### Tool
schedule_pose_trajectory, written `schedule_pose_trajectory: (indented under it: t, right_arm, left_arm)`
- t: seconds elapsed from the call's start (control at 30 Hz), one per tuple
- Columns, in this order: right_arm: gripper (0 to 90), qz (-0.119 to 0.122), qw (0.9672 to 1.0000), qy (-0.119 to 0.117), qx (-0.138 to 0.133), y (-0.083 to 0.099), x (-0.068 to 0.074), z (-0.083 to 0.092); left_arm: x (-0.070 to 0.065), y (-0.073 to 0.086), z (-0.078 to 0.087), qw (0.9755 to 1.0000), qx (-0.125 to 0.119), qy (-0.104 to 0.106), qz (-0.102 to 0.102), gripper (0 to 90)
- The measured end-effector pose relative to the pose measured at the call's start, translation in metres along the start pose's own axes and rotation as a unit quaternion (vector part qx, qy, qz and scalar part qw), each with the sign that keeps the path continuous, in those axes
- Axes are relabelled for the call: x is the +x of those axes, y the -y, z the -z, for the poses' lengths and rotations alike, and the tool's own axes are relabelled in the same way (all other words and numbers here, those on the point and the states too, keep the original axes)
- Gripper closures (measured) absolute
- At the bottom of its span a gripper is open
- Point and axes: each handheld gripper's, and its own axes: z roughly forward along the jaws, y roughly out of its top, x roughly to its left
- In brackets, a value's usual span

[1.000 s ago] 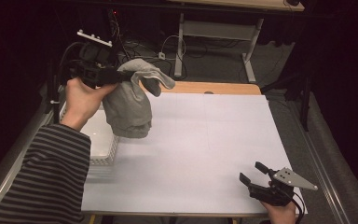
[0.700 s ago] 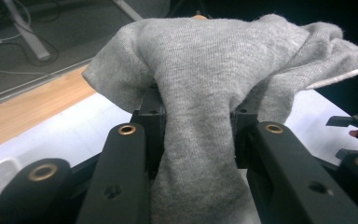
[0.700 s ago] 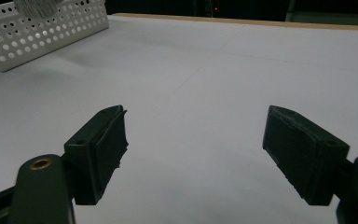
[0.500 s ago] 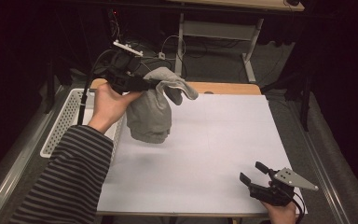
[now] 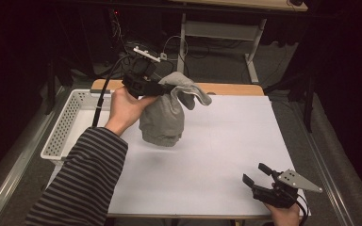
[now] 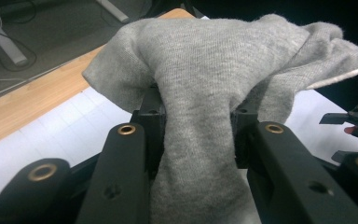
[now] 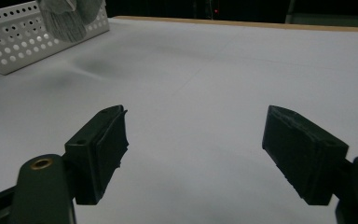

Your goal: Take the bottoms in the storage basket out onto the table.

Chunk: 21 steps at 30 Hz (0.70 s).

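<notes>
A grey knitted garment (image 5: 167,115) hangs bunched from my left gripper (image 5: 169,88), which is shut on its upper part above the back left of the white table (image 5: 226,141). In the left gripper view the cloth (image 6: 205,93) is squeezed between the two black jaws and drapes over them. The garment's lower end hangs close above the table. My right gripper (image 5: 260,173) rests at the table's front right corner, open with nothing between its pads (image 7: 102,144). In the right gripper view the hanging garment (image 7: 70,18) shows far off at top left.
A white perforated basket (image 5: 68,125) stands at the table's left edge, beside my striped sleeve (image 5: 85,183). A wooden strip (image 5: 231,88) runs along the table's far edge. Cables and a desk frame (image 5: 217,33) lie on the floor behind.
My left hand has carried the garment rightward, from over the basket to over the table, and slightly lower. The right gripper has stayed put.
</notes>
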Motion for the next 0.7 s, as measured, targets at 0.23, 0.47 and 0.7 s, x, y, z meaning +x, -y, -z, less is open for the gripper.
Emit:
schedule_pose_trajectory:
  t: [0.23, 0.47, 0.7]
  right_arm:
    - [22.7, -0.001, 1.0000, 0.000, -0.001, 0.000, 0.000, 0.000]
    - [22.7, 0.001, 1.0000, 0.000, -0.001, 0.000, 0.000, 0.000]
    - [22.7, -0.001, 1.0000, 0.000, -0.002, 0.000, 0.000, 0.001]
  left_arm:
    - [-0.002, 0.000, -0.013, 1.0000, 0.002, -0.003, 0.000, 65.1]
    - [-0.001, 0.002, -0.025, 1.0000, -0.001, -0.004, 0.003, 65.0]
    - [-0.002, 0.004, -0.039, 1.0000, 0.004, -0.008, 0.000, 64.9]
